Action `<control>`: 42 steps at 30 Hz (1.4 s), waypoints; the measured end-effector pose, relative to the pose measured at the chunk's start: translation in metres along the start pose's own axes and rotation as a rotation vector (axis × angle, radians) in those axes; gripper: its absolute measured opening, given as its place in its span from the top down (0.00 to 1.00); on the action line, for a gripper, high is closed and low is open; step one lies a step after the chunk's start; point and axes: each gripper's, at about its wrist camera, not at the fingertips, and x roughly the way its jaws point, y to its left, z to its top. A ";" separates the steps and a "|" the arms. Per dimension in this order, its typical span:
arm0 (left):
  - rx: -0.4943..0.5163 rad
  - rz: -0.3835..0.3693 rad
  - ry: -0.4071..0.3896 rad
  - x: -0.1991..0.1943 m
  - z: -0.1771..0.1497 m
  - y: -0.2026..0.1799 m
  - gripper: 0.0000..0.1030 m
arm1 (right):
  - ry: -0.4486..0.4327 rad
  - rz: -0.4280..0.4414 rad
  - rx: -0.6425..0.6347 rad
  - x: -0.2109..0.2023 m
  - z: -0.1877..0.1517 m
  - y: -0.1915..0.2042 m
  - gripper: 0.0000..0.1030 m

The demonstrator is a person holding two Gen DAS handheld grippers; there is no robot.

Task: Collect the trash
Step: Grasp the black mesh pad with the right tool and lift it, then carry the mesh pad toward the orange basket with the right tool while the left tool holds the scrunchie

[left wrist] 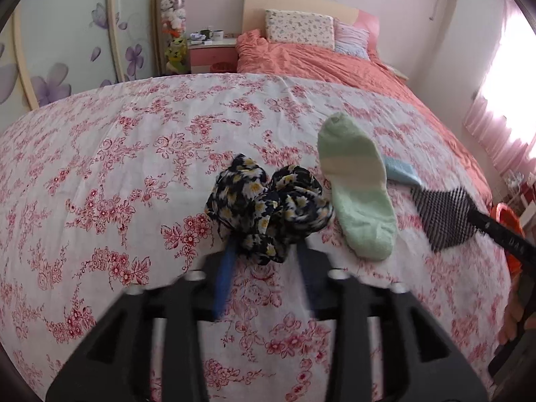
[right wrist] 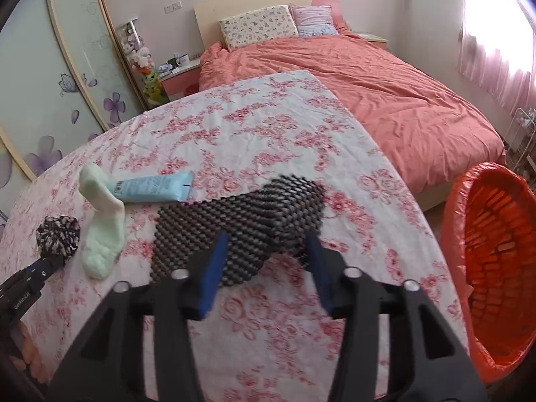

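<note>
A bedroom, pale pink walls [right wrist: 385,3]. The bed [right wrist: 385,100] lies under a coral duvet, two pillows [right wrist: 258,26] against a cream headboard [right wrist: 251,0]. Wardrobe doors [left wrist: 67,50] show purple flowers, a pink nightstand [left wrist: 211,53] stands beside, and daylight glares through pink curtains [right wrist: 495,33].

Each camera sits just behind its own gripper's fingers and looks forward and steeply down, close over the floral sheet [left wrist: 134,154]. The left view faces the far headboard [left wrist: 301,6] squarely. The right view looks from farther right, taking in the orange basket [right wrist: 495,268]. Both share the green sock [left wrist: 358,194], black mesh [right wrist: 234,221] and bed.
</note>
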 end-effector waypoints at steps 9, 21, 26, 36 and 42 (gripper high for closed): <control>0.032 0.024 -0.002 0.011 0.011 -0.019 0.45 | 0.026 -0.046 -0.021 0.018 0.006 0.014 0.41; 0.023 0.053 -0.010 0.008 0.004 -0.009 0.85 | -0.001 -0.046 -0.092 0.005 -0.007 0.020 0.94; 0.051 0.057 -0.005 -0.001 -0.011 -0.007 0.85 | -0.015 -0.072 -0.090 -0.001 -0.015 0.013 0.94; 0.058 0.097 0.004 0.003 -0.015 -0.011 0.84 | 0.003 -0.087 -0.087 0.002 -0.019 0.012 0.93; 0.062 0.104 0.005 0.004 -0.015 -0.012 0.83 | 0.005 -0.098 -0.097 0.002 -0.019 0.016 0.92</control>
